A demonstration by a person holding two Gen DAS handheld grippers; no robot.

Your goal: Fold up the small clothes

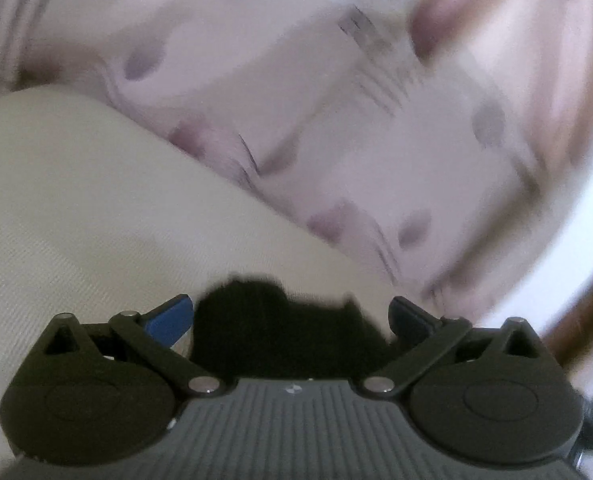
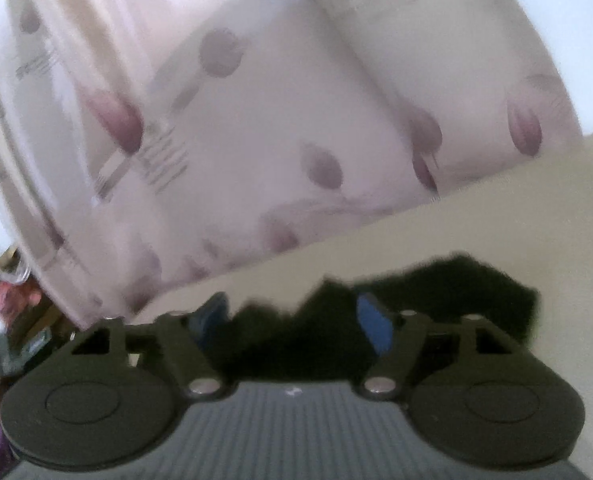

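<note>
We spread black garment [image 2: 416, 300] flat on cream sheet [image 1: 76, 200]; left gripper [image 1: 292, 316], right gripper [image 2: 292, 320] jaws apart, gripping nothing; pinch matching edges.

place: a home, maybe a bedroom | signs: soft cream sheet [image 1: 76, 200] at lower left, pink flower-print bedcover [image 2: 276, 120] across the top, blurry clutter [image 2: 12, 312] at left

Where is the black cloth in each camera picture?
Left wrist view: the black cloth lies low in the middle, between the left gripper fingers.
Right wrist view: the black cloth lies low, middle to right, between the right gripper fingers.
Shared landmark: the cream sheet beneath it.
</note>
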